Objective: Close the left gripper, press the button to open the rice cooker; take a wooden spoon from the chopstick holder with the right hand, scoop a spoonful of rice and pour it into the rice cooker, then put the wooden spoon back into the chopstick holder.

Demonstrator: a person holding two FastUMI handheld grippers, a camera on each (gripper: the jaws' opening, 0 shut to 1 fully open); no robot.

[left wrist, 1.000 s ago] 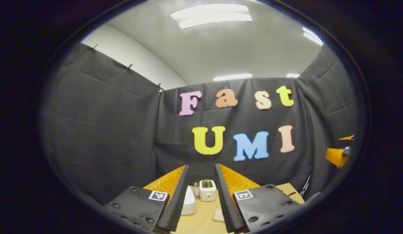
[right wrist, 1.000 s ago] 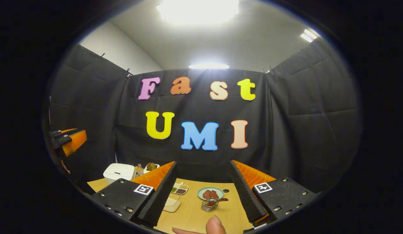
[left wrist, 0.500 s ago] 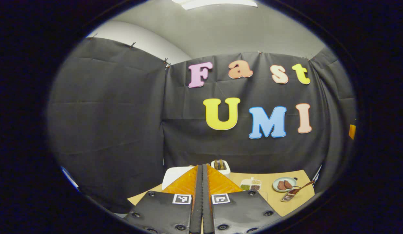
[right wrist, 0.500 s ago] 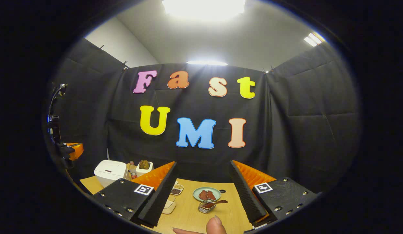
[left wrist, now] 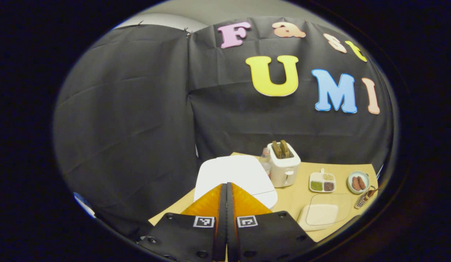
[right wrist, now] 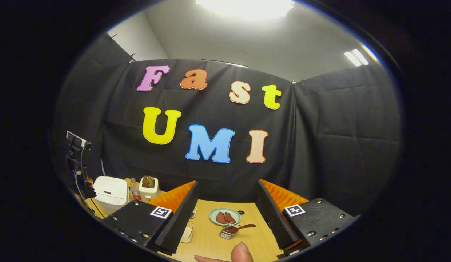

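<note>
The left gripper [left wrist: 226, 189] has its jaws pressed together, holding nothing, so that first step is done. It points at the white rice cooker [left wrist: 234, 176] at the worktop's [left wrist: 302, 194] back left corner; the lid is down. The right gripper [right wrist: 227, 211] has wide jaws and holds nothing. The wooden spoon [right wrist: 238, 228] sits in the chopstick holder [right wrist: 227, 233] near the front edge. Scooping is left.

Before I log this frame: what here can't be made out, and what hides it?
- Rice cooker button: left gripper view, hidden behind the shut left gripper fingers.
- Clear rice box: right gripper view, mostly behind the open right gripper finger.
- Wooden spoon in the chopstick holder: too small to judge how it sits.
</note>
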